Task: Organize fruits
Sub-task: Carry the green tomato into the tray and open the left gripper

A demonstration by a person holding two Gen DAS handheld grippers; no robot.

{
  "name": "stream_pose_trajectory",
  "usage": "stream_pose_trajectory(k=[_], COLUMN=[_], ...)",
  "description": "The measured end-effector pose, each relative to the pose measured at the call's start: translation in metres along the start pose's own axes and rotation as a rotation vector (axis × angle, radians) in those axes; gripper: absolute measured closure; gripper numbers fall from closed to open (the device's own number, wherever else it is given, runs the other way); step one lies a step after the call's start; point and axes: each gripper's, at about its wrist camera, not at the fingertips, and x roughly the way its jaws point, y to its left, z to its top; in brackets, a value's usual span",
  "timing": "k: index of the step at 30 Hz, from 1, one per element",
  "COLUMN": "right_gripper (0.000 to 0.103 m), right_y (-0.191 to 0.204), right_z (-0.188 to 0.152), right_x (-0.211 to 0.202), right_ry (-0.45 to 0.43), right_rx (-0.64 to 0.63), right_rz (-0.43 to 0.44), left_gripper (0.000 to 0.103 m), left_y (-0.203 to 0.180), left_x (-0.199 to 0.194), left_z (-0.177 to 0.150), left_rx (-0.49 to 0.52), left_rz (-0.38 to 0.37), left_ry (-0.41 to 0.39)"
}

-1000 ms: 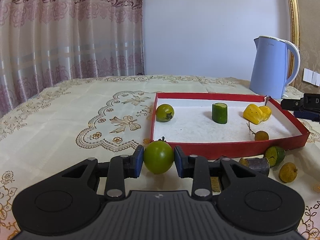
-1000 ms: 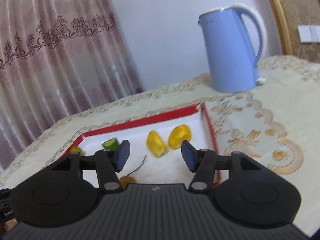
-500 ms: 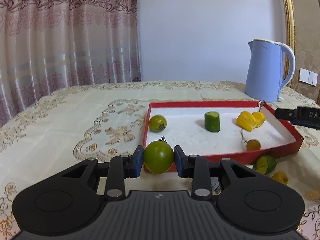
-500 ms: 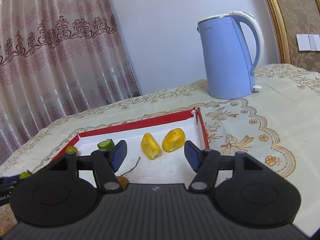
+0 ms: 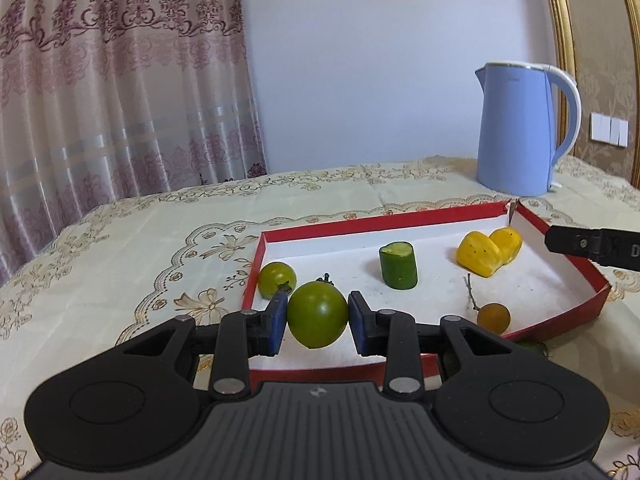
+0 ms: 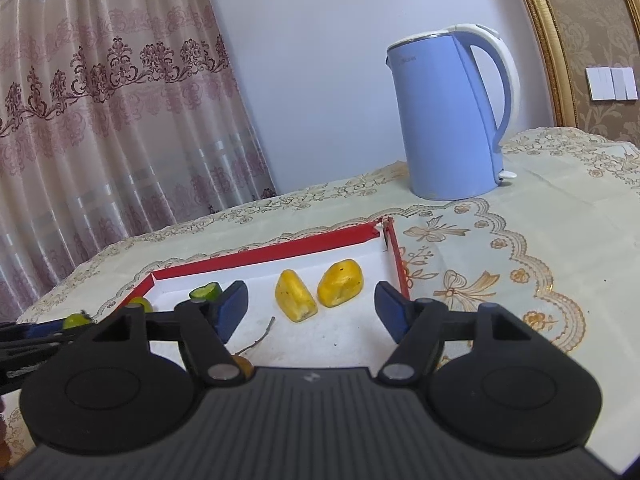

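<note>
**Green tomato held over red tray**

Left wrist view: the left tongs (image 5: 317,315) were clamped on a green tomato (image 5: 317,314), held above the near edge of the red tray (image 5: 460,213) on the bench (image 5: 120,248). Inside lay a smaller green tomato (image 5: 276,280), a cucumber piece (image 5: 399,265) and two yellow pieces (image 5: 489,251).

Right wrist view: the right tongs (image 6: 311,309) stood apart with nothing between them, having just been opening, the yellow pieces lying in the tray beyond them. A blue kettle (image 6: 450,116) stood behind.

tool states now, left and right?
Left tool: closed on the green tomato, held above the red tray.
Right tool: open, jaws just been widening, nothing between them.
</note>
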Motion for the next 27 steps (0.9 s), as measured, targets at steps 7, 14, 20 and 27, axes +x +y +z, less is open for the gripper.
stream_pose_trajectory(k=[7, 14, 20, 27], right_gripper=[0.026, 0.022, 0.022, 0.021], right_y=[0.001, 0.001, -0.001, -0.002], right_z=[0.0, 0.001, 0.002, 0.001], right_x=[-0.002, -0.004, -0.004, -0.003], right_ry=[-0.006, -0.008, -0.004, -0.003], right_rx=[-0.004, -0.001, 0.01, 0.013], right_rz=[-0.002, -0.002, -0.003, -0.001], left_gripper=[0.071, 0.071, 0.071, 0.071], left_y=[-0.008, -0.011, -0.011, -0.01], left_x=[0.021, 0.048, 0.066, 0.078], left_z=[0.008, 0.014, 0.018, 0.022], left_rx=[0.035, 0.047, 0.042, 0.043], left_rz=[0.028, 0.051, 0.058, 0.071], left_ry=[0.021, 0.073, 0.117, 0.133])
